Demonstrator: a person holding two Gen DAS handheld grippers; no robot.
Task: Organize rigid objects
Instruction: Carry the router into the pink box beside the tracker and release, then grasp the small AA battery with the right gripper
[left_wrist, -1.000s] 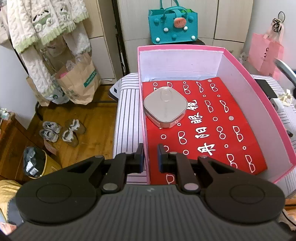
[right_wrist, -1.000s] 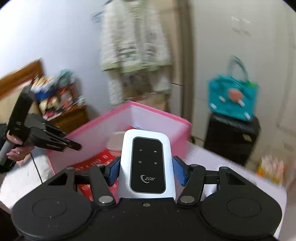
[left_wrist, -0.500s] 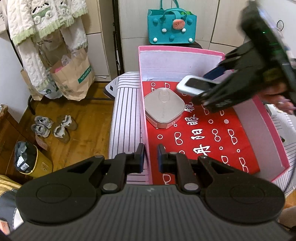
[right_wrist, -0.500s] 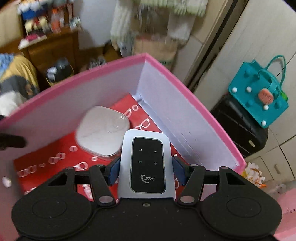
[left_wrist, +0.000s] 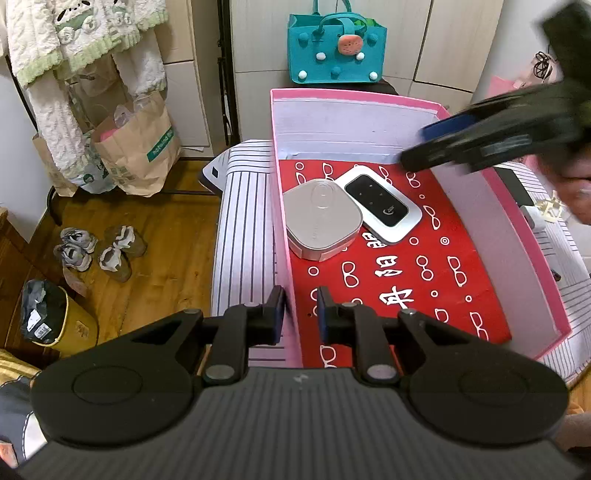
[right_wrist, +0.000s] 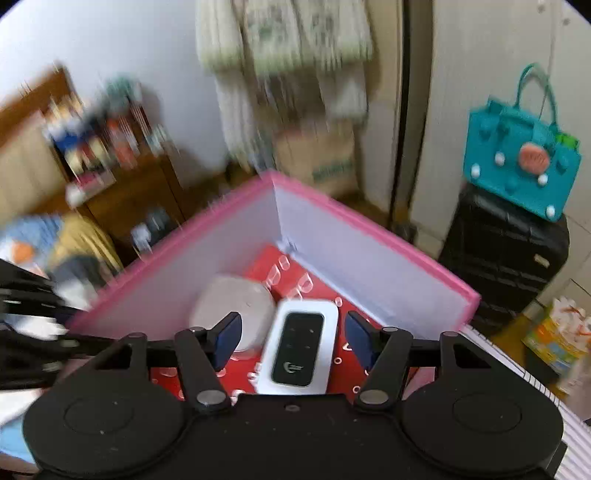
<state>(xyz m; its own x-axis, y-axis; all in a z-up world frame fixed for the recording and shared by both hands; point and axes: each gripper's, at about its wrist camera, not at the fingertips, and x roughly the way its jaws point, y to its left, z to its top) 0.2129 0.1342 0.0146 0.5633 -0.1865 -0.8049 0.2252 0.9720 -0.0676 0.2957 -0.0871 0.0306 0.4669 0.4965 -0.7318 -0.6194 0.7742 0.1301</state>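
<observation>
Pink box (left_wrist: 461, 110), red-lined: grey square case (left_wrist: 322, 223) and white pocket router (left_wrist: 380, 204) lying touching. Left tongs (left_wrist: 298, 311) clamp the box's near wall. Right tongs (right_wrist: 292, 338) gape empty above the router.

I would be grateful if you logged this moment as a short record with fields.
container: pink box, open top, red printed liner
contents: grey square case; white pocket router lying flat beside it, touching
right hand-held gripper: open, clear of the router
left hand-held gripper: nearly closed, straddling the box's near wall
behind box: teal bag
</observation>
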